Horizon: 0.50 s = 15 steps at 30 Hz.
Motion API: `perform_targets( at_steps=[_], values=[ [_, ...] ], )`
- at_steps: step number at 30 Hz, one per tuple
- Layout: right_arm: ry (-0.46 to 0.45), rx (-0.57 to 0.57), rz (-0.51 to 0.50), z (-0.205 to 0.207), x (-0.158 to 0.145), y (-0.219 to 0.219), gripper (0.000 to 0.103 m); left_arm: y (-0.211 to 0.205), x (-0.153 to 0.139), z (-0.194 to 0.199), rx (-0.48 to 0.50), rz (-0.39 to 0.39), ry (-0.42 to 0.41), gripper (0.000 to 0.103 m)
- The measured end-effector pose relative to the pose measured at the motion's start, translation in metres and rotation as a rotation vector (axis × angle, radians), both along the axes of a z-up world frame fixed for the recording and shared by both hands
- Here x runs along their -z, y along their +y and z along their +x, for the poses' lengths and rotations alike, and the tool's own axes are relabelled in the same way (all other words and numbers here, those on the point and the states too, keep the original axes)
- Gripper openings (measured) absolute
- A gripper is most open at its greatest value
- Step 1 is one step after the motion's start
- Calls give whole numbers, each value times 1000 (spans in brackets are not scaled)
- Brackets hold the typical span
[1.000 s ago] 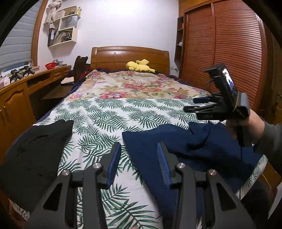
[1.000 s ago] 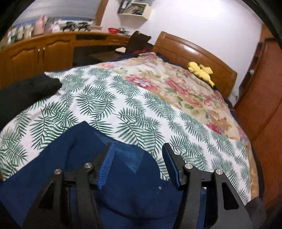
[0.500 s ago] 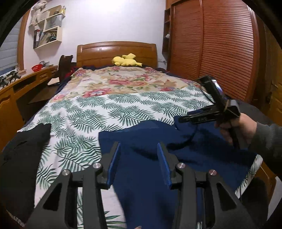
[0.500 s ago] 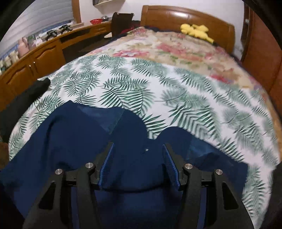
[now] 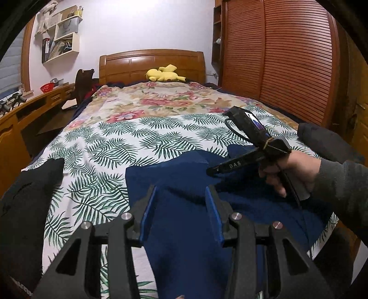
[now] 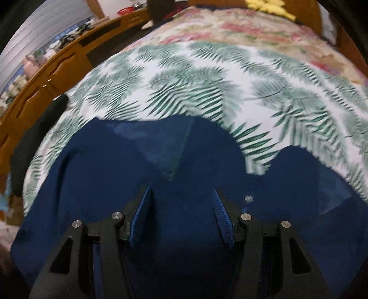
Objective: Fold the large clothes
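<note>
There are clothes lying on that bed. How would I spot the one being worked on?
Find the bed with the palm-leaf sheet. At its near end two garments lie on the sheet: the navy garment spreads out rumpled under both grippers, while the black garment lies off by the desk-side edge. The navy one is the only blue cloth there.

The right wrist view is smeared by motion, so the green fern-leaf bedsheet (image 6: 207, 76) and the yellow plush toy (image 6: 269, 7), cut by the top edge, lack detail. The dark blue cloth garment (image 5: 188, 264) runs off the near edge in both views, its lower part hidden behind the left tongs (image 5: 180, 216). The black garment (image 5: 25, 207) at near left is cut by the frame.
</note>
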State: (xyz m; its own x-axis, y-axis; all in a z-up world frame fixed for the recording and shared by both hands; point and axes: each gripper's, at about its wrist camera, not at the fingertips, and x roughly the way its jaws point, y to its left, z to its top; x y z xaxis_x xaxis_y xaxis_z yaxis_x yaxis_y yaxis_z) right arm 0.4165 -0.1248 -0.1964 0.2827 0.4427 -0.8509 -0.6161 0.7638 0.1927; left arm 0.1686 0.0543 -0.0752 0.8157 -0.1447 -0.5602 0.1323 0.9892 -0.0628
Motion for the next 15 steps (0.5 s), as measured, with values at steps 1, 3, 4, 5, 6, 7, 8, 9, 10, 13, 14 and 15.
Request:
perform_targets(
  at_steps=[1, 3, 4, 5, 6, 7, 8, 9, 10, 13, 14, 15],
  values=[
    [-4, -16, -9, -3, 0, 2, 48, 1, 0, 0, -1, 0, -1, 41],
    [-1, -45, -16, -9, 1, 6, 37, 2, -1, -2, -1, -5, -7, 41],
    [-7, -54, -17, -12, 0, 7, 27, 2, -2, -2, -2, -8, -13, 41],
    [-14, -68, -14, -14, -1, 10, 14, 3, -4, -3, -4, -10, -20, 41],
    [-37, -77, -27, -18, -3, 13, 10, 3, -4, -3, -4, -13, -22, 41],
    [-68, -79, -44, -20, -5, 17, 6, 3, -5, -3, -3, -14, -22, 41],
    [-86, -86, -47, -22, -8, 20, 4, 3, -4, -3, -2, -12, -21, 41],
    [-100, -90, -54, -22, -10, 22, 4, 3, -4, -2, -3, -9, -21, 41],
    [-125, -85, -65, -22, -13, 23, 2, 3, -3, -2, -3, -5, -19, 41],
    [-194, -38, -73, -14, -25, 28, 1, 4, -3, -3, -5, -2, -17, 41],
    [-209, -23, -66, -10, -28, 29, 1, 5, -2, -3, -7, -3, -16, 41],
    [-233, -10, -54, -6, -35, 31, 1, 6, -2, -3, -9, -3, -13, 41]
  ],
)
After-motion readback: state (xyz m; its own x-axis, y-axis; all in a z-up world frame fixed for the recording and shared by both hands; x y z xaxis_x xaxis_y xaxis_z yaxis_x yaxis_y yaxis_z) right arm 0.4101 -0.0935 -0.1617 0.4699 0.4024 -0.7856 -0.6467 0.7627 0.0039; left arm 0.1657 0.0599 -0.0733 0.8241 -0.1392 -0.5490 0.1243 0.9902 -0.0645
